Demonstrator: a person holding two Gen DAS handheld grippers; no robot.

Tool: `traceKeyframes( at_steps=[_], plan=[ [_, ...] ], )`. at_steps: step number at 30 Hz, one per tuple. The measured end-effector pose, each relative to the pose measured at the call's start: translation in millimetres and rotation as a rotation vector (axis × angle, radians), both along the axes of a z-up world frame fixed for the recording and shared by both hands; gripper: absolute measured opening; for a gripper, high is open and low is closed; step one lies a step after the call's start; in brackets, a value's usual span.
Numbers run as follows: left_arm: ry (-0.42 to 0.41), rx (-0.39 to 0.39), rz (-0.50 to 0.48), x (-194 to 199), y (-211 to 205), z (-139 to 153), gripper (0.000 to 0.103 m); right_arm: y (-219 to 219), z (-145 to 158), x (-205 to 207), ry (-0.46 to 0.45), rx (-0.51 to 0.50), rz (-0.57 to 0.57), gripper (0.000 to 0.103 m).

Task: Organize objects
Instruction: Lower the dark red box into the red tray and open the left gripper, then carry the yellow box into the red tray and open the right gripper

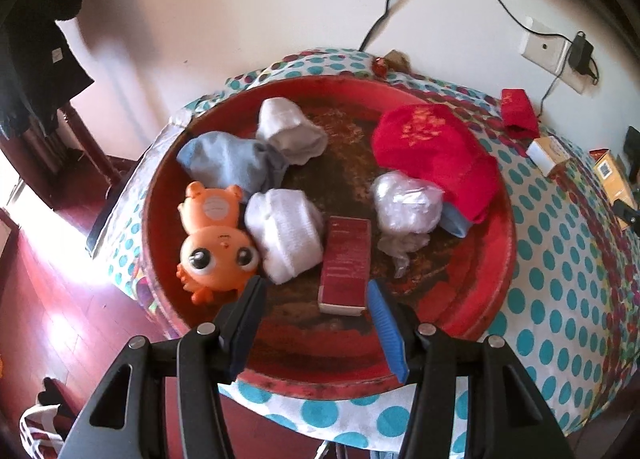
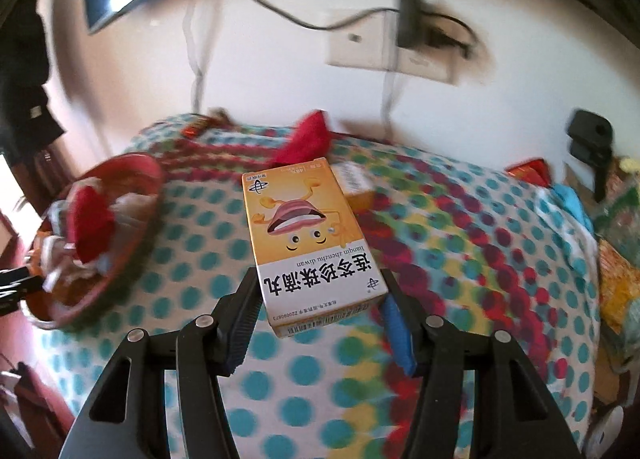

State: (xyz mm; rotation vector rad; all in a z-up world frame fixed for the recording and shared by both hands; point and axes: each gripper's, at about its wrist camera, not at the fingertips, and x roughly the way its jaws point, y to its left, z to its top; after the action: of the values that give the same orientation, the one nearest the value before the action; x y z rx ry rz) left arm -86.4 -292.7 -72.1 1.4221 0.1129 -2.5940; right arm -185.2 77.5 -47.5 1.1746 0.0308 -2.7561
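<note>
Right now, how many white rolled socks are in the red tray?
2. One white sock sits at the far side of the red tray, one white sock between the orange toy and the dark red box. Others could hide under the red cloth.

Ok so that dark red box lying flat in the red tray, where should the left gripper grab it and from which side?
Grip the dark red box across its two long sides, coming down from above. It lies flat, its near end towards the open left gripper, with a white sock close on one side.
</note>
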Motion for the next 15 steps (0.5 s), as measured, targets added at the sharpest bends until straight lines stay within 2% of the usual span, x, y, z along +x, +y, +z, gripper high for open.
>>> traceKeyframes(
  at_steps=[15],
  plan=[
    [0.022,0.008,0.120,13.5,-49.0,13.7,0.054,-127.8,21.5,23.2,0.024,0.003,0.348,0.054]
  ],
)
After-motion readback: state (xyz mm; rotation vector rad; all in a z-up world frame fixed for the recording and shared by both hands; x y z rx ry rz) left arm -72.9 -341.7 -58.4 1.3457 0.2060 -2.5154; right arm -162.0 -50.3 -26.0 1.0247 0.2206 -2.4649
